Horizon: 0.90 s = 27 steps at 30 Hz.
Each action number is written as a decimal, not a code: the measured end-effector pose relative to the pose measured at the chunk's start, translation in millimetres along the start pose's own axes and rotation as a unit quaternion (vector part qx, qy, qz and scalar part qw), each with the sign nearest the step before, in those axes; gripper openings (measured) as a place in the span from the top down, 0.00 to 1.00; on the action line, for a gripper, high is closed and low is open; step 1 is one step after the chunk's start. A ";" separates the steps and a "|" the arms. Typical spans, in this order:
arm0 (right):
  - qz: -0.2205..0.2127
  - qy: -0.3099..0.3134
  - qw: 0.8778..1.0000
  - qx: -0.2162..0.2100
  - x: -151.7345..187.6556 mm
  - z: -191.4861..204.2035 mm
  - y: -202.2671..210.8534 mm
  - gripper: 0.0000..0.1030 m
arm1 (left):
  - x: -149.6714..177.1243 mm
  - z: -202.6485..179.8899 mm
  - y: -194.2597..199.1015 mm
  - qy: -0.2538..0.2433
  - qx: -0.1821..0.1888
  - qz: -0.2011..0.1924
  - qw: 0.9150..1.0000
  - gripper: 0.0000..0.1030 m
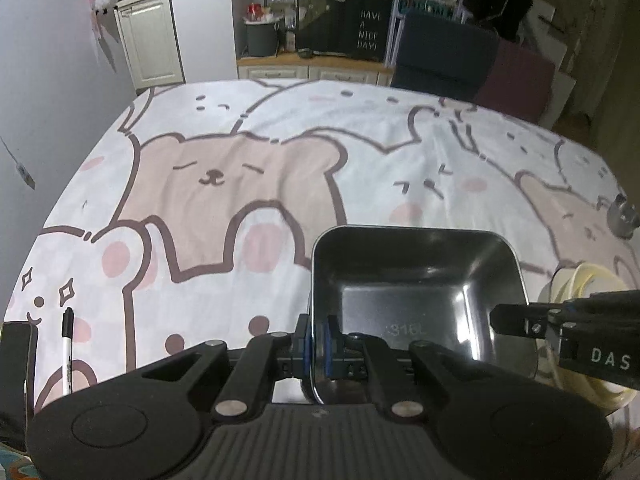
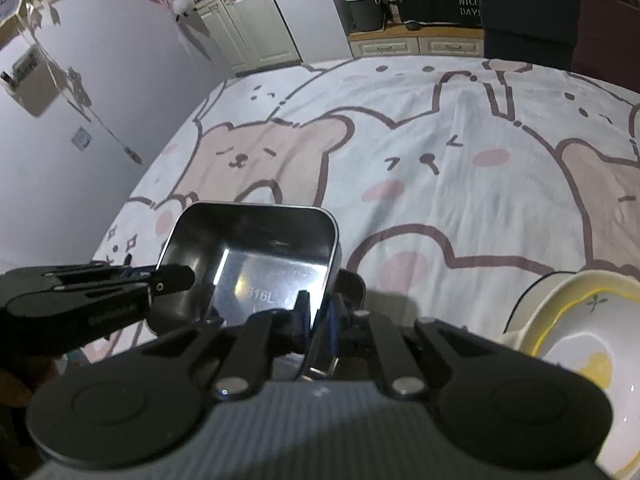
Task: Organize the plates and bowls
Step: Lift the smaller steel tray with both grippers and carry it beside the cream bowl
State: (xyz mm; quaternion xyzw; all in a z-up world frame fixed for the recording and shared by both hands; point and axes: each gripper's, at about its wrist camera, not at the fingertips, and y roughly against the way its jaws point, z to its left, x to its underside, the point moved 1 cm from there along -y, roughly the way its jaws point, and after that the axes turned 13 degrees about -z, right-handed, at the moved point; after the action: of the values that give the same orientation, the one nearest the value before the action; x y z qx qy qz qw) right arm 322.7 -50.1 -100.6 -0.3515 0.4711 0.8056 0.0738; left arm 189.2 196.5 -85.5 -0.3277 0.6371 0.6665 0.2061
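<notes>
A square steel bowl (image 1: pixel 416 280) stamped 316L is held over the bear-print tablecloth. My left gripper (image 1: pixel 319 344) is shut on the bowl's near left rim. My right gripper (image 2: pixel 320 318) is shut on the bowl's (image 2: pixel 256 248) near right rim. Each gripper shows in the other's view: the right one (image 1: pixel 568 320) at the bowl's right side, the left one (image 2: pixel 100 288) at its left side. A cream bowl with a yellow rim (image 2: pixel 580 344) stands on the table to the right; it also shows in the left wrist view (image 1: pixel 580 292).
A black marker pen (image 1: pixel 67 348) and a dark flat object (image 1: pixel 16 364) lie at the table's near left edge. A small metal object (image 1: pixel 622 216) sits at the right edge. Dark chairs (image 1: pixel 444 56) stand behind the table (image 1: pixel 248 288).
</notes>
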 end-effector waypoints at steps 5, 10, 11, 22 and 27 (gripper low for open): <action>0.013 0.006 1.000 0.007 4.5 2.9 -6.8 0.88 | 5.6 -2.0 -11.6 -0.017 -0.009 0.018 1.000 0.93; 0.020 0.009 1.000 0.011 4.8 3.3 -12.0 0.87 | 7.7 -3.5 -19.1 -0.027 -0.016 0.026 0.999 0.91; 0.021 0.009 1.000 0.012 4.8 3.0 -13.5 0.87 | 8.3 -3.9 -20.4 -0.029 -0.017 0.027 0.999 0.91; 0.035 0.010 0.999 0.022 6.1 3.1 -24.8 0.87 | 12.2 -9.3 -32.0 -0.046 -0.029 0.040 0.998 0.89; 0.040 0.013 0.999 0.025 7.0 3.6 -29.6 0.87 | 13.2 -10.9 -36.2 -0.053 -0.037 0.045 0.997 0.89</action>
State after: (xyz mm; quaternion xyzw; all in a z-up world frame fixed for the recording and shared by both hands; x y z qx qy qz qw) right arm 329.0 -32.6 -124.8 -0.3410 0.5055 0.7913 0.0444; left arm 206.9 187.6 -120.4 -0.2708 0.6141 0.7146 0.1970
